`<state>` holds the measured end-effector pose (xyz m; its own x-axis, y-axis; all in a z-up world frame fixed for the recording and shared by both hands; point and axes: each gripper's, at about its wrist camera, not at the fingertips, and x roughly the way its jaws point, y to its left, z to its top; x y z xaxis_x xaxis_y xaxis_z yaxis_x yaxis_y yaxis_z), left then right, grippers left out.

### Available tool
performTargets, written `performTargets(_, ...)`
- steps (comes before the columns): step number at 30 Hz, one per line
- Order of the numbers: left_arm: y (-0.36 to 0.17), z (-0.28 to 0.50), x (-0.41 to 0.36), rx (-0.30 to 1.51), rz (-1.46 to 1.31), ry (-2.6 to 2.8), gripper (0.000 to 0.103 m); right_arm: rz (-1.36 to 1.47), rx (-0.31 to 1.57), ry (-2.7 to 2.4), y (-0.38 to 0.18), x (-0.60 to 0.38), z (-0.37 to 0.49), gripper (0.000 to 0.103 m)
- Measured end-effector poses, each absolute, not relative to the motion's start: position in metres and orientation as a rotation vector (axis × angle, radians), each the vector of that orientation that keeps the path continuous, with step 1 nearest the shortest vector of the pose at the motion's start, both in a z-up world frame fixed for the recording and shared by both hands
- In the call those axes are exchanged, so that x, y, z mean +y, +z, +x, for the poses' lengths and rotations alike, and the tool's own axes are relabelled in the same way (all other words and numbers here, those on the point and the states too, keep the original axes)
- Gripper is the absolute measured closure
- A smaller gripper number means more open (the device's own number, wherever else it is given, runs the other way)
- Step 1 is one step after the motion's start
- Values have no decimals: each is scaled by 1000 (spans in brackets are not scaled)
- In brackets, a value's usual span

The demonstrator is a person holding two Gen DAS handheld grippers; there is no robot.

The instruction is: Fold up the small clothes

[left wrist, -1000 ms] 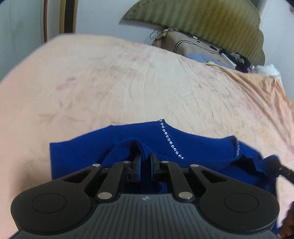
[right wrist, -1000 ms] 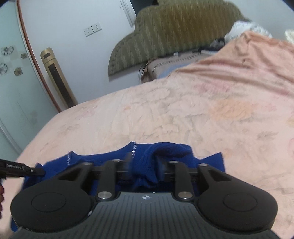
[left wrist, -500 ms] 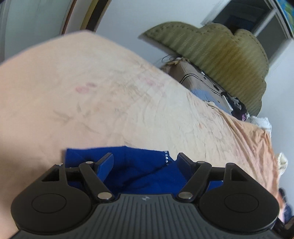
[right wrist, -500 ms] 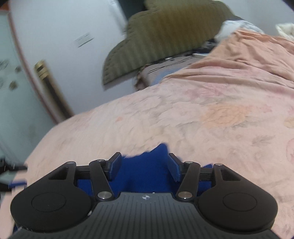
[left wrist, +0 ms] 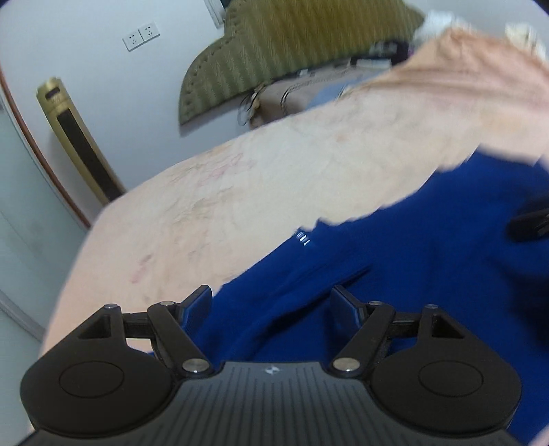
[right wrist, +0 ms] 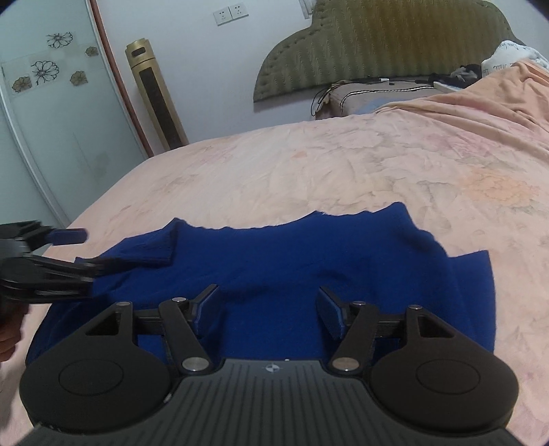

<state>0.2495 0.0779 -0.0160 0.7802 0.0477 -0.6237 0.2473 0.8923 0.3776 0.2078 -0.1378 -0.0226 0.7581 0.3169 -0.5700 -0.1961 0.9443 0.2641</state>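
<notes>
Peach floral bedsheet (right wrist: 343, 171), olive padded headboard (right wrist: 394, 44), gold tower fan (right wrist: 154, 96), wall sockets (right wrist: 230, 13).

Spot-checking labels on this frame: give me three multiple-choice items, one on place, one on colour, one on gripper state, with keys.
1. Where does the garment lie?
A. on the bedsheet
B. on the floor
C. over a chair

2. What colour is the garment?
A. red
B. deep blue
C. white

3. How do the two grippers stand?
A. both shut on cloth
B. left open, right shut
C. both open

Key: 1 A, the cloth lies spread on the peach sheet in the right wrist view. 2 B, it is blue in both views. 3 C, the left gripper and the right gripper each show spread fingers with nothing clamped between them.
</notes>
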Motion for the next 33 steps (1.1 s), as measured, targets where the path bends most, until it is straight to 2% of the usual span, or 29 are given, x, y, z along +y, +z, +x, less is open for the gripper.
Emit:
performTargets(3, -24, 274, 91, 709, 404, 21, 27, 199, 651, 279, -20, -138, 202, 35)
performTargets(9, -4, 286, 161, 737, -8, 158, 27, 197, 641, 265, -17, -140, 196, 34)
performTargets(14, -1, 253, 154, 733, 63, 124, 27, 177, 645, 325, -18, -126, 185, 32)
performTargets(16, -3, 236, 146, 726, 94, 92, 27, 135, 657, 336, -22, -118, 183, 24)
performTargets(20, -7, 197, 155, 731, 49, 25, 27, 18, 658, 245, -26, -110, 171, 24)
performTargets(26, -14, 153, 177, 775, -111, -104, 27, 77, 609, 247, -11, -120, 143, 23)
performTargets(30, -25, 129, 175, 795, -83, -121, 27, 44, 621, 312, -11, -102, 127, 23)
performTargets(33, -39, 119, 172, 815, 19, -79, 27, -72, 639, 366, -20, -81, 113, 17)
